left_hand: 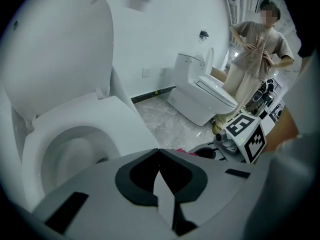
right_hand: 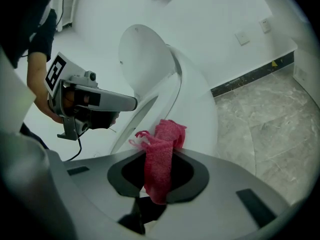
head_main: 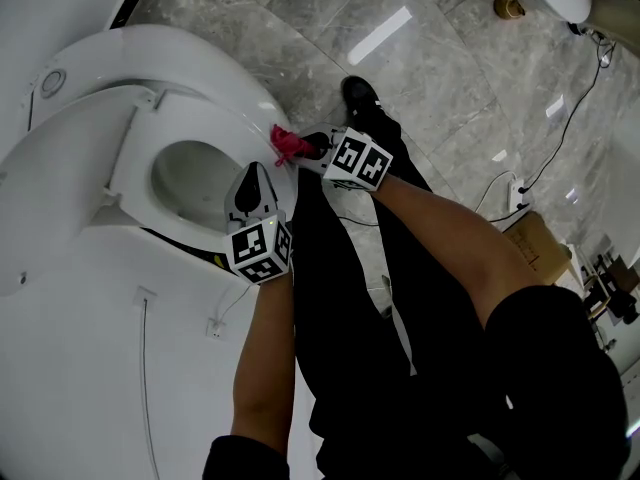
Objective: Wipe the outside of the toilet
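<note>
A white toilet (head_main: 190, 88) fills the left of the head view, lid up, seat down. My right gripper (head_main: 300, 150) is shut on a pink cloth (head_main: 290, 145), which presses against the outer front rim of the bowl (right_hand: 200, 109). In the right gripper view the pink cloth (right_hand: 161, 156) hangs pinched between the jaws. My left gripper (head_main: 254, 183) hovers over the seat's front edge (left_hand: 125, 119), its jaws shut with nothing between them. The left gripper (right_hand: 95, 104) also shows in the right gripper view, left of the cloth.
A grey marble floor (head_main: 420, 78) lies around the toilet. A second toilet (left_hand: 202, 96) stands against the far wall, with a person (left_hand: 255, 54) beside it. Cables and a power strip (head_main: 518, 193) lie on the floor to the right, near a cardboard box (head_main: 535, 248).
</note>
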`<action>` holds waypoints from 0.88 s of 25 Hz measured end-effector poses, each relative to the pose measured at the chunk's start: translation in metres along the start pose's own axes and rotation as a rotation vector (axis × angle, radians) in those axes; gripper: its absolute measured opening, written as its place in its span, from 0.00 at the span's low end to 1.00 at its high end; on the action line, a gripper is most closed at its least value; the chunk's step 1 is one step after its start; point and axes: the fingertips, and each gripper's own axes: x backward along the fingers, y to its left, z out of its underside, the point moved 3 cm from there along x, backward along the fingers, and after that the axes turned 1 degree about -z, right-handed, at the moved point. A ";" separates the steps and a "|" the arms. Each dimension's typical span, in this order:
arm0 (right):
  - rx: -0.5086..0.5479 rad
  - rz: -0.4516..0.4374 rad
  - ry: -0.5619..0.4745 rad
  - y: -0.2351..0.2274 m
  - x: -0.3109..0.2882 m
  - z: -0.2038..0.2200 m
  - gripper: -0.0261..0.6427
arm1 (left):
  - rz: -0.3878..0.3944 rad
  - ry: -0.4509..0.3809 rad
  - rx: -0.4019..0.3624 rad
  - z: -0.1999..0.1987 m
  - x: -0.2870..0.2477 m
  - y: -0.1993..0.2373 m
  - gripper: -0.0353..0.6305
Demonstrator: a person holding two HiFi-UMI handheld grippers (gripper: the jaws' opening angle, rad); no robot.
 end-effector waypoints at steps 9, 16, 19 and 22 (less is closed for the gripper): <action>-0.017 -0.053 0.061 0.014 0.001 0.023 0.17 | -0.011 0.055 0.014 0.027 0.004 -0.012 0.08; 0.025 -0.228 0.231 0.024 0.008 0.050 0.17 | 0.000 0.081 0.020 0.030 0.000 -0.024 0.08; 0.067 -0.281 0.265 0.015 0.021 0.051 0.17 | -0.016 0.062 0.028 0.015 -0.002 -0.018 0.08; 0.098 -0.277 0.241 -0.002 0.040 0.029 0.17 | -0.038 0.019 0.036 -0.012 -0.003 -0.010 0.08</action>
